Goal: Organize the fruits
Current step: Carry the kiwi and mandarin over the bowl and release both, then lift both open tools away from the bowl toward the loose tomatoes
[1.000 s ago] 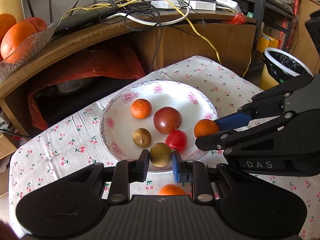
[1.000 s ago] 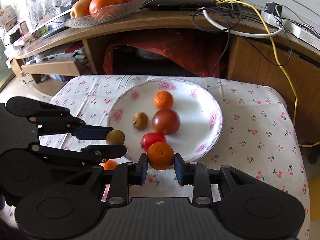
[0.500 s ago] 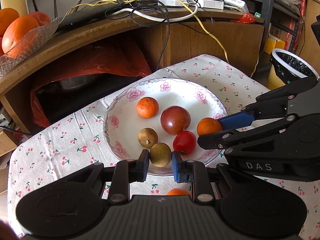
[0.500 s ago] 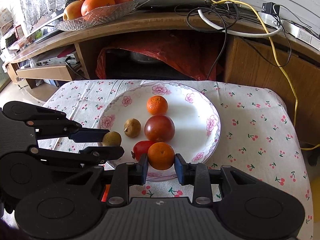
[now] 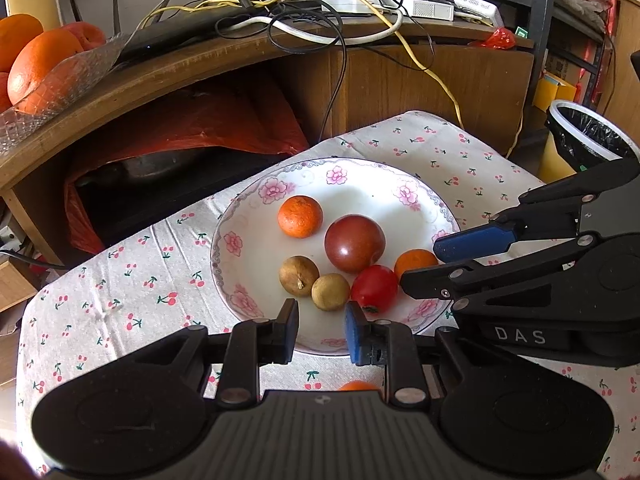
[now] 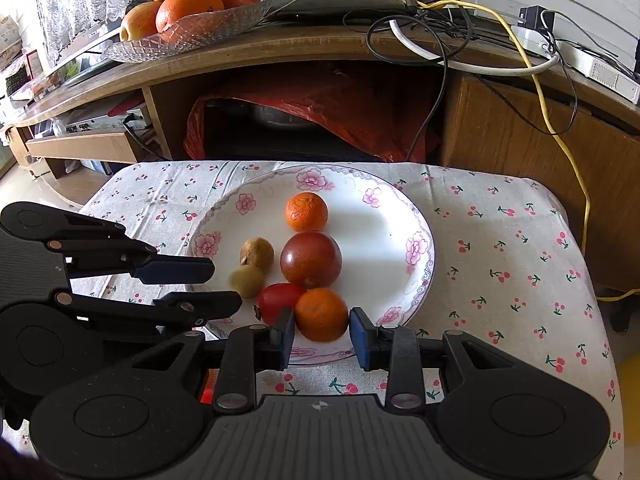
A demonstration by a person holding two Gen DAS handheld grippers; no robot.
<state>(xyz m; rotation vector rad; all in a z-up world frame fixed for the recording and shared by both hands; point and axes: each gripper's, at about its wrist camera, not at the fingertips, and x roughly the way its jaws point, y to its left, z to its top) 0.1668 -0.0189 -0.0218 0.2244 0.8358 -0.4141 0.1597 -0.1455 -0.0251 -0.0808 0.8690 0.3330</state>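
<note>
Left hand-held gripper (image 5: 322, 330): we see its black and blue fingers spread apart with nothing between them, hanging over the near rim of the plate.
Right hand-held gripper (image 6: 322, 336): we see its jaws parted; the small orange mandarin (image 6: 321, 314) sits in the gap, and we cannot tell whether the pads touch it.
Round white plate with pink flowers (image 5: 408, 194): it rests on the cherry-print cloth of the worktop (image 5: 120, 280), towards the far edge.
Small olive-brown round fruit (image 5: 330, 291): it lies on the plate just ahead of the left fingers, touching the tan round fruit with a stem scar (image 5: 299, 275).
Small red tomato (image 5: 375, 288): it sits near the plate's near rim, between the olive-brown fruit and the mandarin.
Large dark red-brown round fruit (image 5: 354, 243): it is at the plate's middle, just behind the tomato.
Second orange mandarin (image 5: 300, 216): it lies farthest back on the plate, apart from the others.
Another orange fruit (image 5: 356, 385): we glimpse it on the cloth off the plate, mostly hidden under the left gripper body.
Curved wooden shelf (image 6: 320, 46): it stands beyond the worktop's far edge, carrying tangled cables (image 6: 420, 12) and a cut-glass dish of oranges (image 6: 188, 4).
</note>
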